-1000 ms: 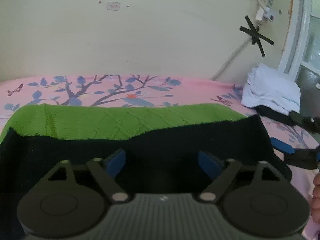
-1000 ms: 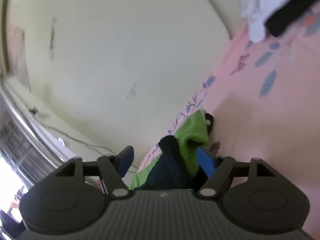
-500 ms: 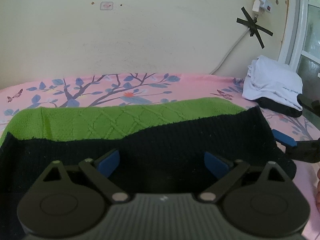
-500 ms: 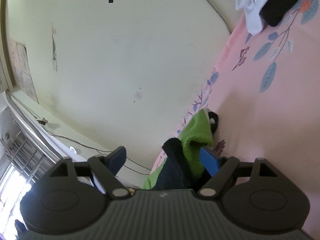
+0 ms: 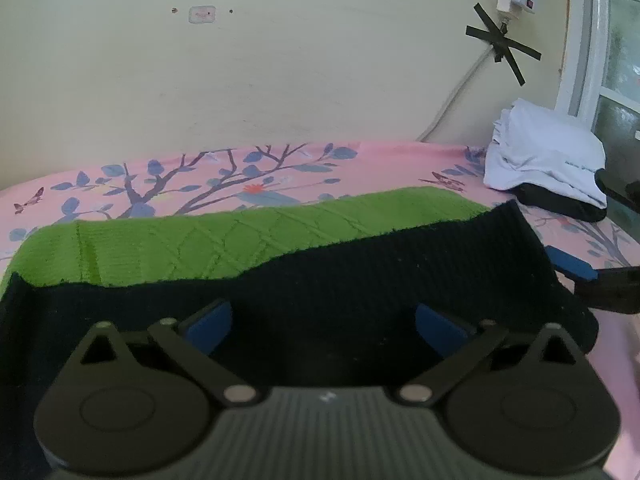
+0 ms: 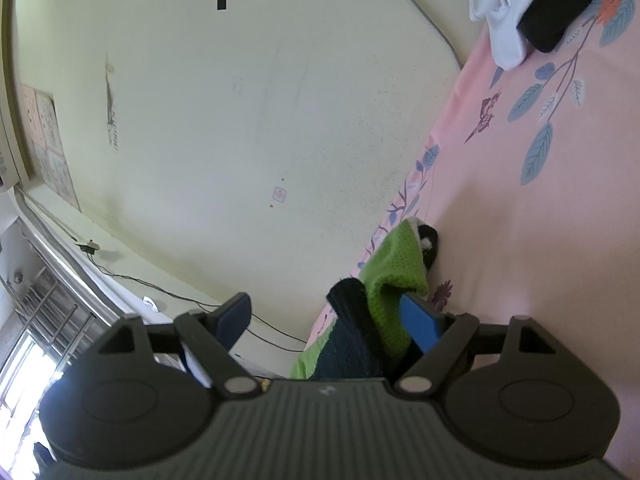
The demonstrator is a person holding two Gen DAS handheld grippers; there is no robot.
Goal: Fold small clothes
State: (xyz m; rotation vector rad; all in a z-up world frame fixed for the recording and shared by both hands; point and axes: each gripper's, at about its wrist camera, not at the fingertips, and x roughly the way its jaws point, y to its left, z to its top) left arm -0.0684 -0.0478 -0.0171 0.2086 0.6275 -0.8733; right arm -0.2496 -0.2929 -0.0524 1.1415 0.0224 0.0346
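A knitted garment lies flat on the pink floral bedsheet [image 5: 380,164], its green part [image 5: 240,244] farther away and its black part [image 5: 400,276] nearer. My left gripper [image 5: 322,316] hovers over the black part; its jaws are opening and the pads press on nothing. At the garment's right edge a blue fingertip [image 5: 572,270] of the right gripper shows. In the rolled right wrist view, the garment's folded edge [image 6: 396,272] sits between the wide-apart jaws of my right gripper [image 6: 328,312], close to the right-hand pad and far from the other.
A folded white cloth [image 5: 548,160] rests on a black one at the bed's far right corner. The cream wall [image 5: 280,80] runs right behind the bed, with a taped cable [image 5: 500,44]. A window frame [image 5: 580,40] stands at the right.
My left gripper's jaws have spread wider over the black fabric. The right gripper's jaws have widened a little off the garment's edge, and its view has steadied.
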